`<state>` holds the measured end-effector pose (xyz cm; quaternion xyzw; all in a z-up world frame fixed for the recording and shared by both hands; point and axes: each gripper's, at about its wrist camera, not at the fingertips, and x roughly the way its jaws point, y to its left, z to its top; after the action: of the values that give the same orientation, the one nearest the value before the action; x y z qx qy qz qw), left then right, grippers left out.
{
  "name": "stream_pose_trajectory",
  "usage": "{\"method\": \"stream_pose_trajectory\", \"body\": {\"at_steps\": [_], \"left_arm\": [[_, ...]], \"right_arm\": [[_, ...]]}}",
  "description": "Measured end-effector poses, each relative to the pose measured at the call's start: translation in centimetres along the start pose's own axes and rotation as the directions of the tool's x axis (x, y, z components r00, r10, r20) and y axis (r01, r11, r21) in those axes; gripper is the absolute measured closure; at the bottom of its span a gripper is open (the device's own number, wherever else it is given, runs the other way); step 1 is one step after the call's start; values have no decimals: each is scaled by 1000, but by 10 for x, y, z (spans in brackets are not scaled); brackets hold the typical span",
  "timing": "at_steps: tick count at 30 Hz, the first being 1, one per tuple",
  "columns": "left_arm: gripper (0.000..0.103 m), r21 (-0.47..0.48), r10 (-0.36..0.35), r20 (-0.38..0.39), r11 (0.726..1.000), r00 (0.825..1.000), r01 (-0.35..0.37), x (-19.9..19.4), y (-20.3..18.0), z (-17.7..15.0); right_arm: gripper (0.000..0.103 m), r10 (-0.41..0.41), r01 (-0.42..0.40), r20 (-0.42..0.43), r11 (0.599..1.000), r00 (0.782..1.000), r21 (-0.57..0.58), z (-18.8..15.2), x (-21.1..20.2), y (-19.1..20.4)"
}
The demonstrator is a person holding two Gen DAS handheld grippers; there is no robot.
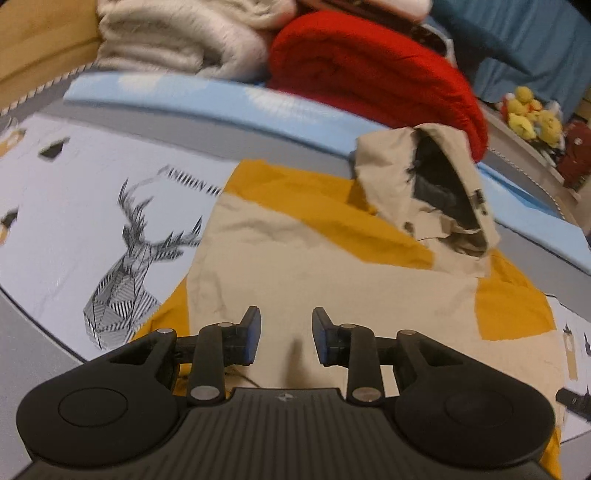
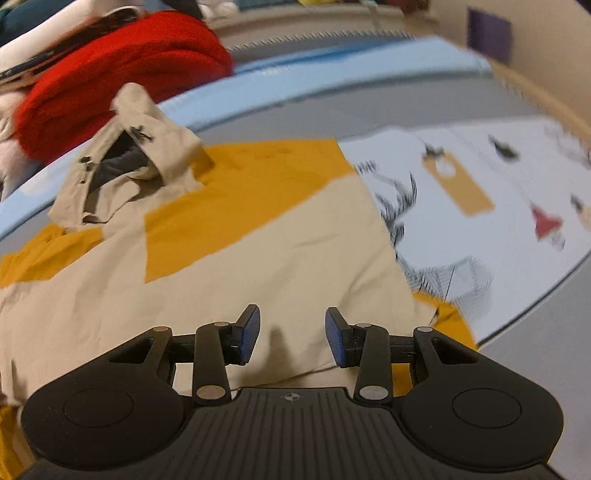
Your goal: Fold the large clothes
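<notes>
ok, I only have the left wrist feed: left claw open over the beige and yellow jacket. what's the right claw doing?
Observer: The right claw is open too, nothing between its pads, above the jacket on its beige panel.
Operator: Which edge is it near?
Observer: The edge by the deer print. A yellow corner of the jacket pokes out from under the beige there, right beside the claw.
Operator: Anything beyond the bed on that side?
Observer: A purple rectangle on the beige wall, too blurred to identify.
</notes>
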<state>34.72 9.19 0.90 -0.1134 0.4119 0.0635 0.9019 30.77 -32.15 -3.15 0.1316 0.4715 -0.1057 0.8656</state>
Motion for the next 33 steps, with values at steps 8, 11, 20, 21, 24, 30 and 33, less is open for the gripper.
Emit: {"method": "stream_pose_trajectory", "body": {"at_steps": [8, 11, 20, 21, 24, 30, 33], "left_arm": [[68, 131, -55, 80, 990, 995, 44, -45, -24, -10], [60, 182, -68, 110, 982, 992, 47, -58, -34, -18], [60, 326, -117, 210, 944, 971, 43, -91, -67, -36], [60, 337, -122, 216, 941, 969, 43, -93, -70, -37], [60, 357, -138, 221, 933, 965, 51, -97, -80, -36], [70, 341, -161, 165, 935, 973, 97, -100, -101, -7], [81, 291, -206, 84, 941, 975, 174, -80, -119, 27]], "right_arm": [[62, -16, 26, 68, 990, 998, -140, -2, -39, 5], [62, -20, 35, 87, 986, 996, -163, -6, -52, 4], [62, -11, 26, 98, 987, 995, -160, -15, -74, -12], [62, -11, 27, 101, 987, 995, -160, -16, -76, -14], [62, -14, 31, 106, 986, 994, -162, -16, -79, -19], [62, -8, 23, 95, 987, 995, -158, -12, -76, -27], [62, 10, 1, 78, 989, 997, -145, -5, -73, -33]]}}
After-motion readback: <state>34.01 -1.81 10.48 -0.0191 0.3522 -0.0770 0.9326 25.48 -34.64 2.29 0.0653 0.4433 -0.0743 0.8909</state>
